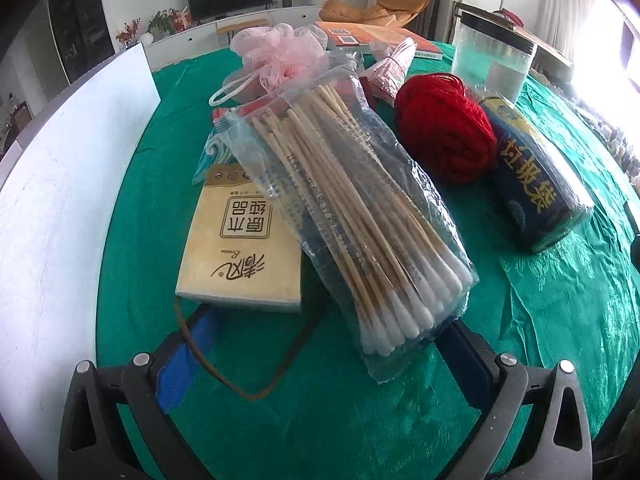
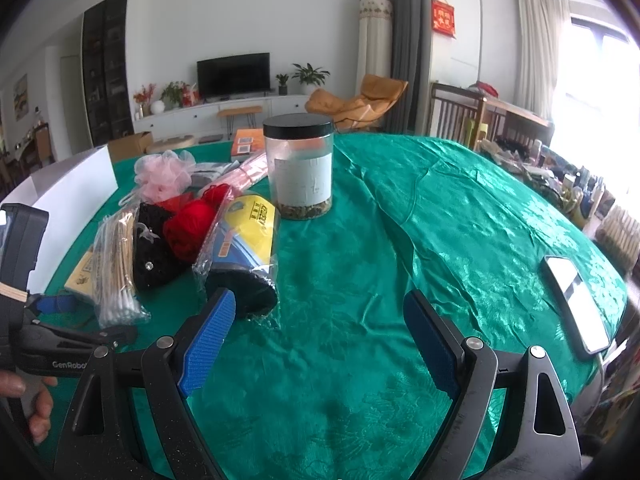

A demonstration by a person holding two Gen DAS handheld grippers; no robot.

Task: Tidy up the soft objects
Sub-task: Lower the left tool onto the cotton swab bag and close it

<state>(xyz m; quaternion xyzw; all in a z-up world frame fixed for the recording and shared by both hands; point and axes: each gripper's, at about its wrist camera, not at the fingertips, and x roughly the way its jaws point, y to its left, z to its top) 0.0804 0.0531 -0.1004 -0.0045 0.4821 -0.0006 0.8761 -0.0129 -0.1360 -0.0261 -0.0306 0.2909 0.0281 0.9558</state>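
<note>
My left tongs (image 1: 320, 344) gape wide around the swab bag (image 1: 360, 216) on the green bench (image 1: 328, 420). At one o'clock lies red yarn (image 1: 444, 128). My right tongs (image 2: 316, 336) hang wide, empty.

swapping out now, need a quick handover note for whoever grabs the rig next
Left gripper: open, fingers straddling the swab bag's near end, not yet closed.
Right gripper: open, empty, over bare green cloth.
Things: swab bag leans on the tissue pack; red yarn and blue roll beside it; pink puff behind; jar further back.
Done: nothing sorted that I can see.
Left: all of the pile, probably swabs first.
</note>
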